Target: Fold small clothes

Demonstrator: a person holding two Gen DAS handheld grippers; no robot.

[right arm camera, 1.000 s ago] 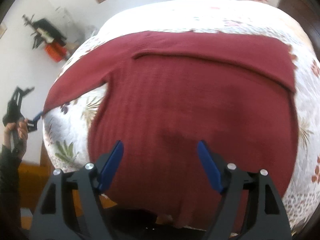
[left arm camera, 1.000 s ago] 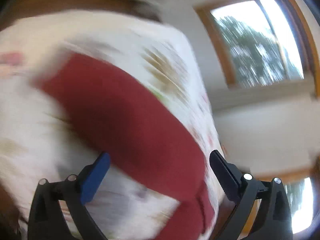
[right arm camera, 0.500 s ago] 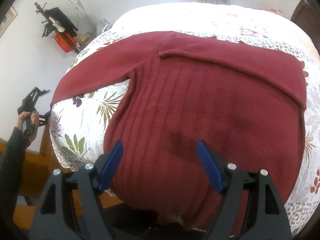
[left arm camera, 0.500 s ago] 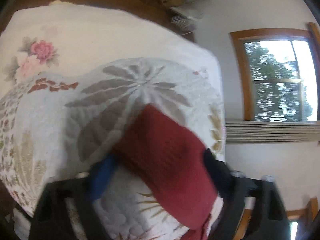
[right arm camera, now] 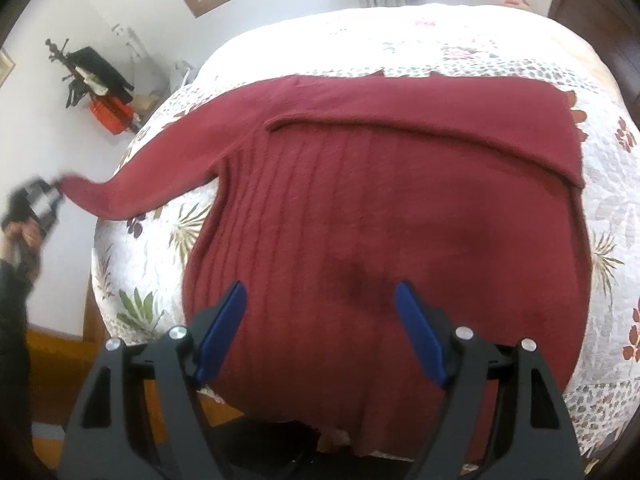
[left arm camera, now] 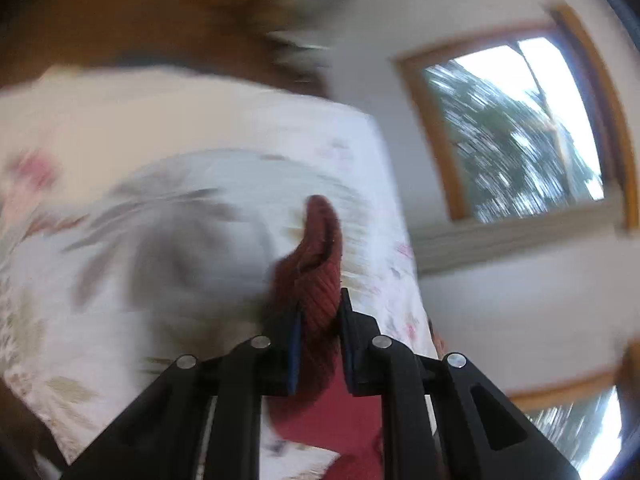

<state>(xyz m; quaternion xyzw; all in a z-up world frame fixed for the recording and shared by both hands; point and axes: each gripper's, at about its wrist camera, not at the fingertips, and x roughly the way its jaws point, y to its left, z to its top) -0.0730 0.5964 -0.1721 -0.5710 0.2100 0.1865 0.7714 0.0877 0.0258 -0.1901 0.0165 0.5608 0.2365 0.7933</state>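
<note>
A dark red ribbed sweater [right arm camera: 380,216] lies spread on the floral quilt of a bed [right arm camera: 440,44]. Its right sleeve is folded across the top of the body. The left sleeve [right arm camera: 160,168] stretches out past the bed's left edge, lifted at its cuff. My left gripper [left arm camera: 318,308] is shut on that cuff [left arm camera: 316,264], which bunches up between the fingers; the same left gripper [right arm camera: 50,198] shows at far left in the right wrist view, held by a hand. My right gripper [right arm camera: 320,296] hangs open above the sweater's lower body, nothing between its fingers.
The bed has a wooden frame [right arm camera: 94,312] and a dark headboard [right arm camera: 592,16] at the right. A stand with black and orange items [right arm camera: 100,88] sits by the far wall. Windows [left arm camera: 516,128] are set in the white walls. Wooden floor [right arm camera: 52,360] lies at lower left.
My left gripper has closed on the sleeve cuff and lifted it off the quilt, pulling the sleeve outward. The right gripper has stayed open over the sweater body.
</note>
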